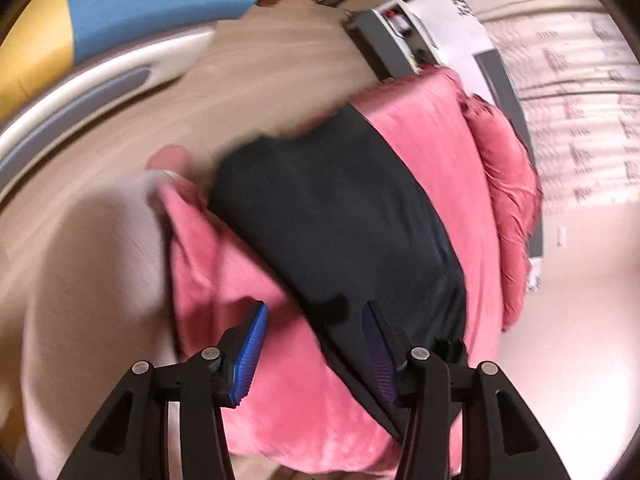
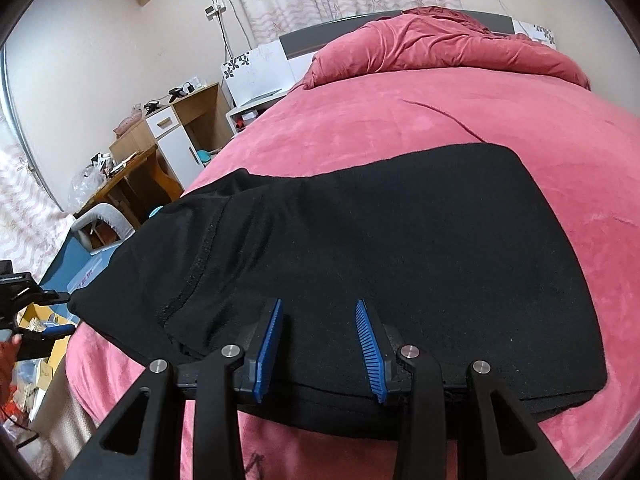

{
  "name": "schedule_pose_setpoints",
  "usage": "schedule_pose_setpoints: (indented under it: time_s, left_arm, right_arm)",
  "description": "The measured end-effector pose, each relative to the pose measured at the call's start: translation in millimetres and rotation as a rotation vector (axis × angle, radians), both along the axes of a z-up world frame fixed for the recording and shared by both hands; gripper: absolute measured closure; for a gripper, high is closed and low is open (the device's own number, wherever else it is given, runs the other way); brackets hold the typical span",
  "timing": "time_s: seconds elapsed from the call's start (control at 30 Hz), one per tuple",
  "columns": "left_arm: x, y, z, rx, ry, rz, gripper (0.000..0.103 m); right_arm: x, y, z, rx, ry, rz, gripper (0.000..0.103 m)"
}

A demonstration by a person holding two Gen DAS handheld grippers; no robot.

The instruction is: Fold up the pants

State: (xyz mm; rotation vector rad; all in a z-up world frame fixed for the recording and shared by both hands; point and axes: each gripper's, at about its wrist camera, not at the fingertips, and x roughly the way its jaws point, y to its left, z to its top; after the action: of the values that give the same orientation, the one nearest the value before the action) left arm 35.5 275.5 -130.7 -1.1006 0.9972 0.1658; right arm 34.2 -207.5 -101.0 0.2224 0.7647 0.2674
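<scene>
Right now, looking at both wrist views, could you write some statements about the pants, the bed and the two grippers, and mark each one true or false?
1. The black pants lie on a pink bed cover. True.
2. The left gripper is shut tight on the pants. False: its jaws stand apart, with pink cover and the pants' edge showing between them.
3. A crumpled pink duvet lies at the head of the bed. True.
4. The pants hang from a chair. False: they are spread flat on the bed.
5. The right gripper is over the near edge of the pants. True.
</scene>
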Motion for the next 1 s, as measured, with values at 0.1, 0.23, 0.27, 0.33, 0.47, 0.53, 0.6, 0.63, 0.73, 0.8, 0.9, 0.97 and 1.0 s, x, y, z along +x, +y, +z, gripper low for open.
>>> schedule_pose_setpoints:
  time_s: [0.1, 0.23, 0.27, 0.33, 0.47, 0.53, 0.6, 0.63, 0.73, 0.8, 0.9, 0.97, 1.0]
  left_arm:
    - [12, 18, -8, 0.026, 0.044, 0.022, 0.045]
    - [29, 32, -30, -0.020, 0.074, -0.034, 0.044]
    - [35, 33, -34, -0.037, 0.065, -0.037, 0.043]
    - [40, 36, -46, -0.088, 0.037, -0.024, 0.042]
    - [40, 49, -59, -0.177, -0.042, 0.053, 0.042]
    - [41, 53, -63, -0.215, -0.073, 0.089, 0.043]
    - [39, 56, -65, -0.223, -0.089, 0.120, 0.052]
    - [39, 56, -67, -0.219, -0.090, 0.124, 0.057]
    - [35, 58, -65, -0.190, -0.092, 0.131, 0.073]
    - [34, 56, -52, -0.127, -0.102, 0.118, 0.078]
    - [30, 46, -28, 0.000, -0.121, 0.098, 0.084]
    - [29, 40, -9, 0.065, -0.172, 0.080, 0.087]
    - [31, 36, 3, 0.101, -0.202, 0.062, 0.087]
  right_arm:
    - [1, -3, 0, 0.011, 0.002, 0.000, 0.064]
    - [0, -4, -1, 0.022, 0.006, -0.003, 0.064]
    - [0, -5, -1, 0.022, 0.006, -0.002, 0.064]
    - [1, -5, -1, 0.022, 0.006, -0.002, 0.064]
    - [2, -4, -3, 0.016, 0.009, -0.005, 0.064]
    - [3, -5, -4, 0.014, 0.012, -0.005, 0.064]
    - [5, -6, -4, 0.014, 0.013, -0.004, 0.064]
    - [5, -6, -4, 0.014, 0.013, -0.004, 0.064]
    - [5, -6, -5, 0.020, 0.014, -0.004, 0.064]
    - [5, -7, -5, 0.024, 0.014, -0.002, 0.064]
    - [6, -9, -7, 0.030, 0.014, -0.001, 0.064]
    - [6, -11, -8, 0.035, 0.015, 0.000, 0.064]
    - [7, -12, -8, 0.039, 0.016, 0.001, 0.064]
